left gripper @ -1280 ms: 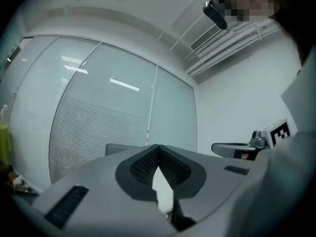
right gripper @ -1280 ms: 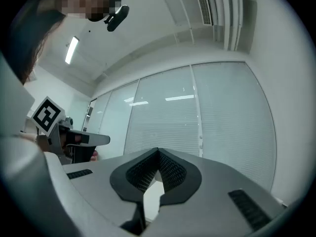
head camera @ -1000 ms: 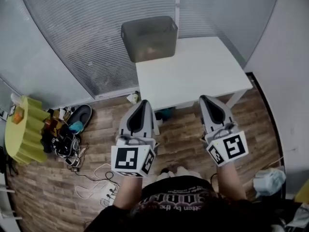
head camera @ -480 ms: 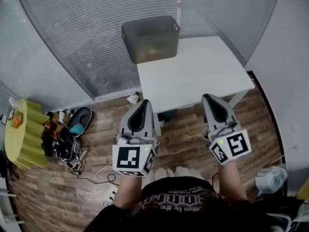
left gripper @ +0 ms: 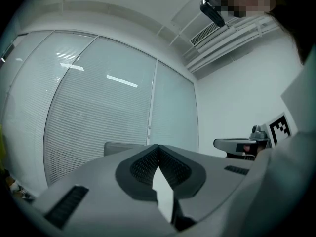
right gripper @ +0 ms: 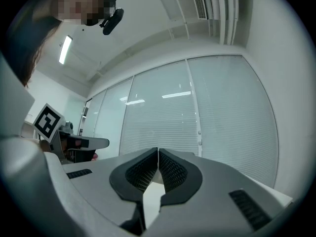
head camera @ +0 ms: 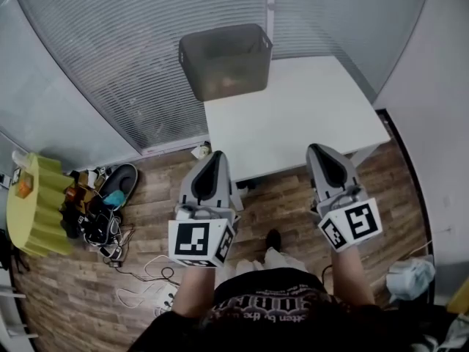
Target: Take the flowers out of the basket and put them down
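Your left grey two-jaw claw (head camera: 213, 158) with jaws pressed together on nothing, your right grey claw (head camera: 321, 151) likewise closed and empty, both by the near edge of the white rectangular table (head camera: 300, 116), grey plastic basket (head camera: 220, 53) on its far left corner, flowers (head camera: 229, 82) inside, only a faint orange smudge.

No legible wording: only blurred pale lettering on the person's dark shirt (head camera: 271, 303)

The basket (head camera: 225, 61) is smoky translucent grey; the desk (head camera: 293, 116) is plain white. The left gripper (head camera: 216, 156) and right gripper (head camera: 319, 149) are pale grey, each with 1 black-and-white square-patterned cube. The floor (head camera: 381, 189) shows brown wood planks.
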